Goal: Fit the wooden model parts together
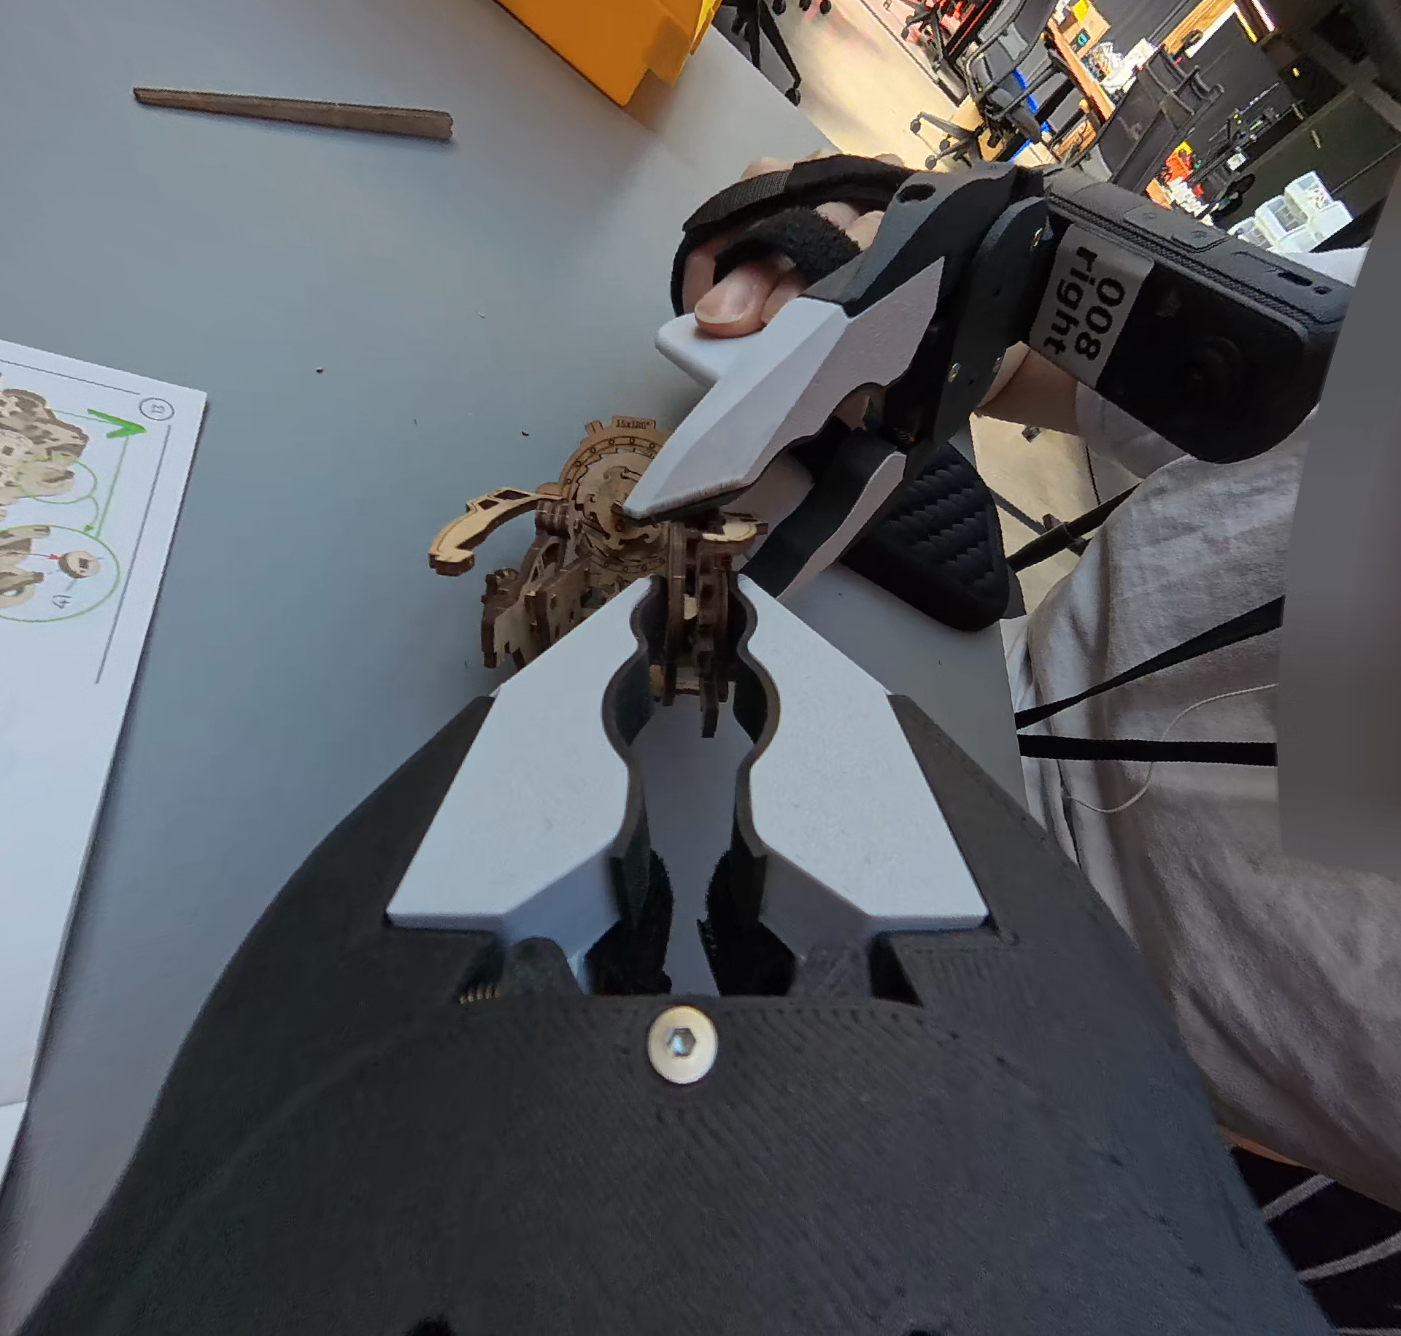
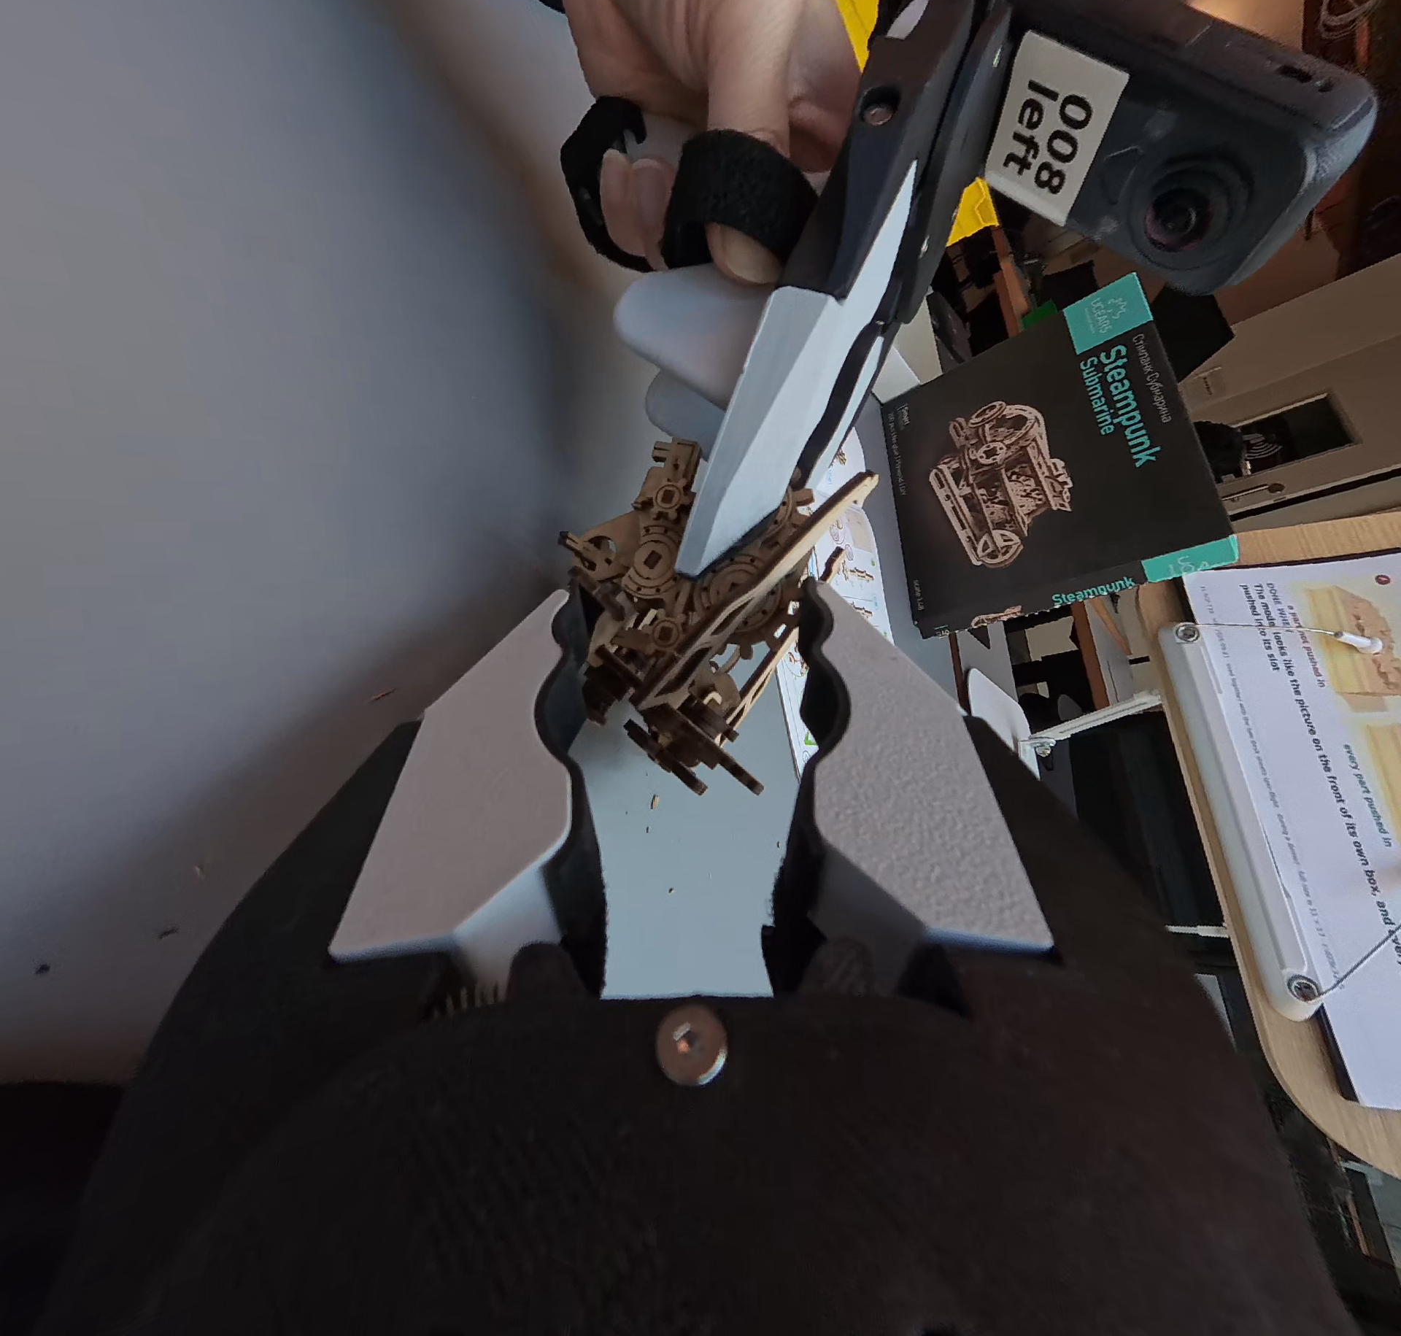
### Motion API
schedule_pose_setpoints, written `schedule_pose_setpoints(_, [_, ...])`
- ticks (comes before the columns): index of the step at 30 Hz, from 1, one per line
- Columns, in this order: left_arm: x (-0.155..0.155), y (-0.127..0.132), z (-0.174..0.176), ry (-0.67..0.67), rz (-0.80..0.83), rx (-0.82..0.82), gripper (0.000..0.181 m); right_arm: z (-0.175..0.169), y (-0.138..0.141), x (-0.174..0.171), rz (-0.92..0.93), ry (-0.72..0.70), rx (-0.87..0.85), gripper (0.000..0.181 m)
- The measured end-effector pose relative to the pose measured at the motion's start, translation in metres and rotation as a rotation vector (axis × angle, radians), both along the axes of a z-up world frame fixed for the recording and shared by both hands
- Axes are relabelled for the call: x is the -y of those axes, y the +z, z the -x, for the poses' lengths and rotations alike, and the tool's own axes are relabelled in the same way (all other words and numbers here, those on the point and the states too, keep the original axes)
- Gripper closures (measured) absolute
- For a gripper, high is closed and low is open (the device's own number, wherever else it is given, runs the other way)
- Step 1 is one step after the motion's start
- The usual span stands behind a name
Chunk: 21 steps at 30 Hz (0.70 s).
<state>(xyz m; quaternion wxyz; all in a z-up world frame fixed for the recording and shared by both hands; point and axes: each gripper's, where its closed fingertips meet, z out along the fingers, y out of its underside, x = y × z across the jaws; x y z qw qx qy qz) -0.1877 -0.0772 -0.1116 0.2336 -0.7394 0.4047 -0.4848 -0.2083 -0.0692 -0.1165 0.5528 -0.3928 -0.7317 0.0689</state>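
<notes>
Left gripper (image 1: 691, 594): we saw its jaws clamped on the wooden model (image 1: 599, 541).
Right gripper (image 2: 686, 602): jaws gripped the same model, near the worktop (image 1: 303, 253) edge.

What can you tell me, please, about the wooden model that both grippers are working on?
The wooden model is a small laser-cut plywood assembly, pale with dark burnt edges, built from gears, discs and slotted plates, with a curved hooked arm sticking out. It sits above the grey table. The left gripper is shut on its stacked gears; the right gripper also clamps it.
</notes>
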Motion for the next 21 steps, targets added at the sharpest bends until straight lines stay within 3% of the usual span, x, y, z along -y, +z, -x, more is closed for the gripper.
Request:
schedule_pose_setpoints(9, [0.003, 0.005, 0.004, -0.009, 0.075, 0.088, 0.161, -0.001, 0.001, 0.002, -0.055, 0.007, -0.009, 0.126])
schedule_pose_setpoints(21, [0.0, 0.006, 0.011, 0.002, 0.024, 0.077, 0.162, -0.003, 0.002, -0.001, -0.026, -0.013, -0.034, 0.126])
